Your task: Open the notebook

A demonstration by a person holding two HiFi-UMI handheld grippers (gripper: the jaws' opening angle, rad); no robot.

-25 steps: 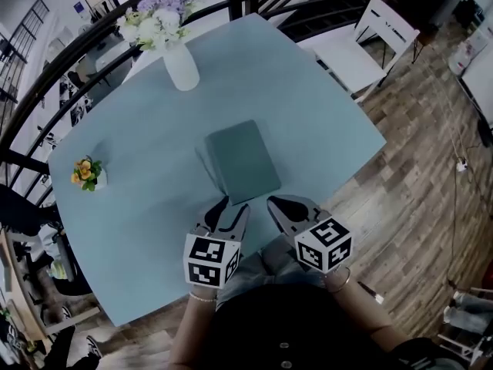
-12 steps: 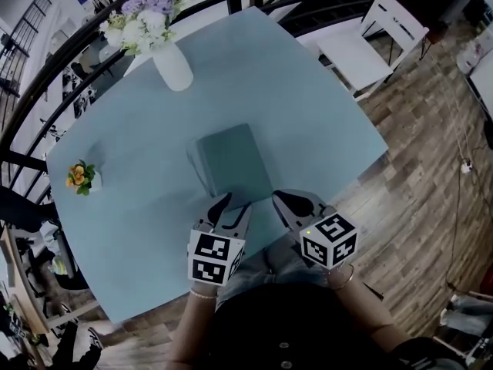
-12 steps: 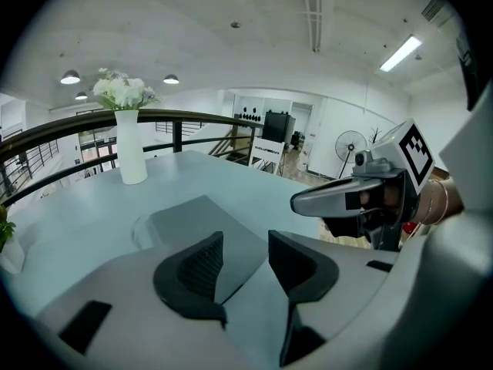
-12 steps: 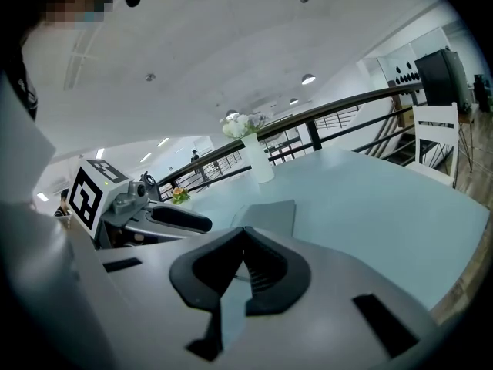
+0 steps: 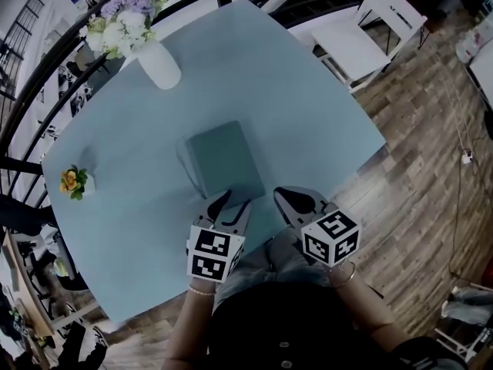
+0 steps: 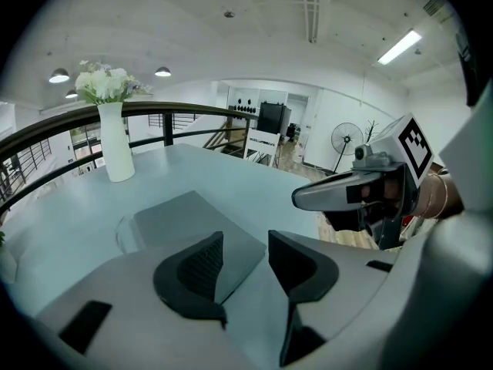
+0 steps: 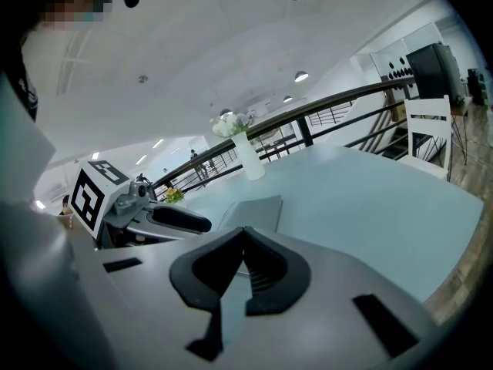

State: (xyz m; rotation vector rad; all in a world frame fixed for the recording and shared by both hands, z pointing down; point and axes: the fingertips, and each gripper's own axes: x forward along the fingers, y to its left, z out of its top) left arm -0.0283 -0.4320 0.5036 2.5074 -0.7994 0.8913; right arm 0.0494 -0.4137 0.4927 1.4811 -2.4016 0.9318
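A closed teal notebook (image 5: 222, 159) lies flat in the middle of the light-blue table (image 5: 300, 99). My left gripper (image 5: 233, 200) is open at the notebook's near edge; in the left gripper view the notebook (image 6: 181, 218) has its near corner showing in the gap of the left gripper (image 6: 245, 239). Whether it touches the cover is unclear. My right gripper (image 5: 286, 197) hovers just right of the notebook's near corner, over the table's front edge. In its own view the right gripper (image 7: 245, 233) is shut and empty, with the notebook (image 7: 258, 209) beyond.
A white vase of flowers (image 5: 156, 62) stands at the table's far left, and a small pot of orange flowers (image 5: 73, 182) near its left edge. A dark railing (image 5: 46, 75) curves behind the table. A white chair (image 5: 370, 29) stands on the wooden floor beyond the right side.
The view has swung slightly, so the table and notebook sit further left. The left gripper has crept along to the middle of the notebook's near edge. Neither gripper's jaws have changed.
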